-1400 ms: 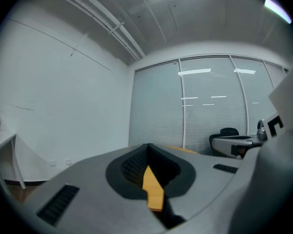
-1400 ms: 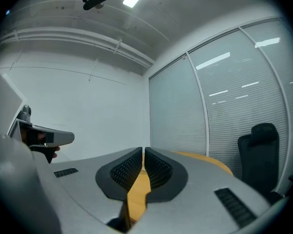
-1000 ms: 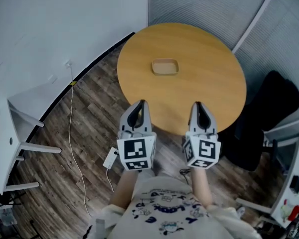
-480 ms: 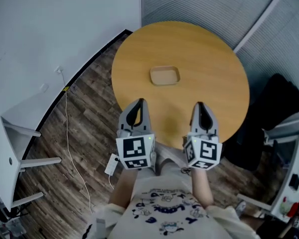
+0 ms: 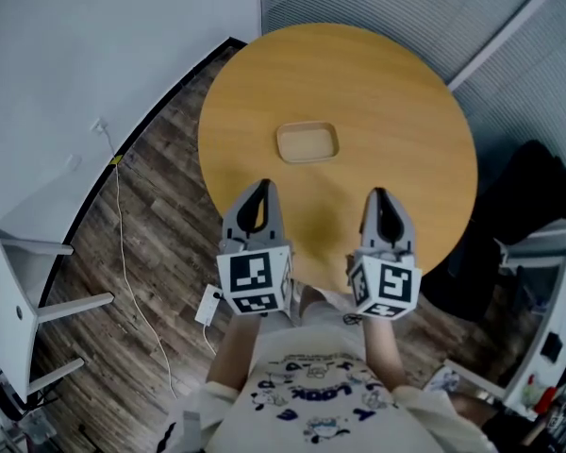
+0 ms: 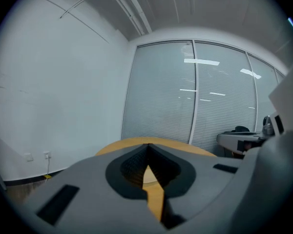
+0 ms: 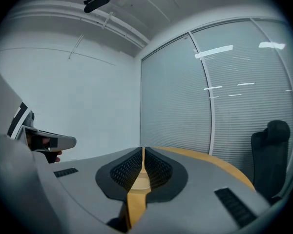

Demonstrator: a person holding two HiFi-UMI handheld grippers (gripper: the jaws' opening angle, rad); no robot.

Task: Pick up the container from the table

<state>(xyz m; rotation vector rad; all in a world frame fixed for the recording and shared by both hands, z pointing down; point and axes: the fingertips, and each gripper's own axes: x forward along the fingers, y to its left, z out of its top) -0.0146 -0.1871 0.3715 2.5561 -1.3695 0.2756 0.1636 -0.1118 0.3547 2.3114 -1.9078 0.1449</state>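
A: Where's the container?
B: In the middle of the table, ahead of you, untouched.
A: And the fingers?
B: Your left gripper and right gripper are both closed, holding nothing.

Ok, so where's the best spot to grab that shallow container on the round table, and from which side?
Probably its near long rim, from above on your side: the container lies flat and open-topped on the table, so one jaw can go inside, one outside the low wall. The left gripper and right gripper are shut; open one first.
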